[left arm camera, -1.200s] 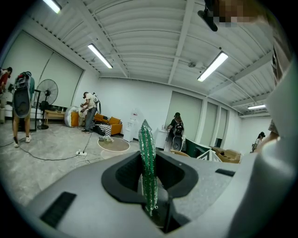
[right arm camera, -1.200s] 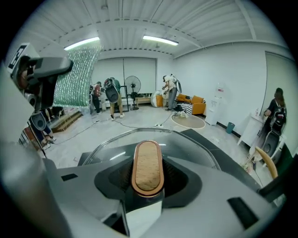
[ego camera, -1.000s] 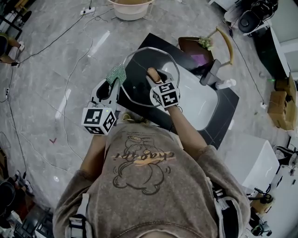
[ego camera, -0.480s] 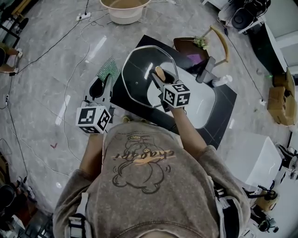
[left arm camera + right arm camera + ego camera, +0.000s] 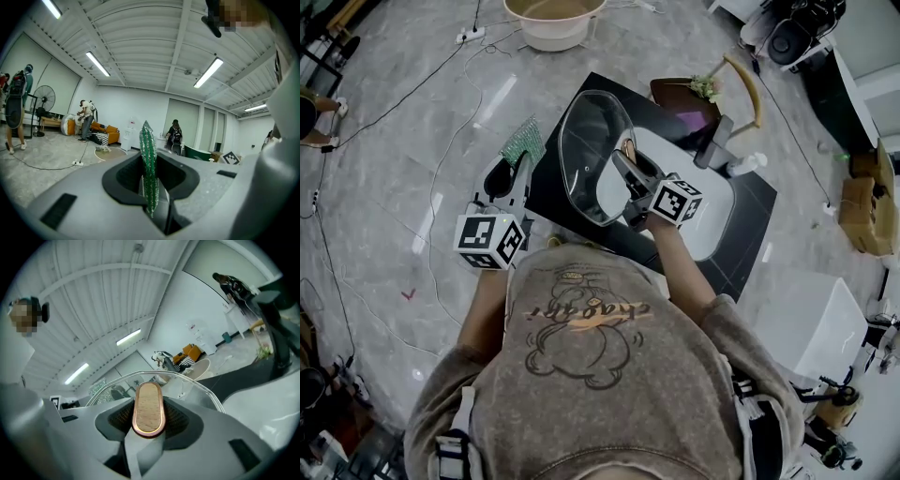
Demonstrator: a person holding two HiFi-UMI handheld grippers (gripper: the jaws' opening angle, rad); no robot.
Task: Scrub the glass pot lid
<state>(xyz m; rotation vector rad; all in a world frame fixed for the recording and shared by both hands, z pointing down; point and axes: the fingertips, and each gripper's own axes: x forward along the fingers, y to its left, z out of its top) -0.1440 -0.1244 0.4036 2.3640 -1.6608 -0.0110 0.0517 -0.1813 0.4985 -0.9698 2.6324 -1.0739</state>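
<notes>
The glass pot lid (image 5: 592,155) stands tilted up on edge over the black counter (image 5: 548,192), turned toward the left gripper. My right gripper (image 5: 630,161) is shut on its oval wooden handle (image 5: 148,408), which fills the gap between the jaws in the right gripper view; the lid's clear rim (image 5: 197,383) curves behind it. My left gripper (image 5: 517,167) hovers left of the lid, level, shut on a thin green scrub pad (image 5: 523,141). In the left gripper view the green pad (image 5: 149,166) stands edge-on between the jaws. Pad and lid are apart.
A white sink basin (image 5: 708,211) lies in the counter right of the lid, with a dark faucet (image 5: 722,141) behind it. A beige tub (image 5: 553,19) sits on the floor at the back. Cables run over the grey floor at left.
My right gripper has risen and rolled, tipping the lid from nearly flat up onto its edge, facing left. The left gripper with the pad has barely moved.
</notes>
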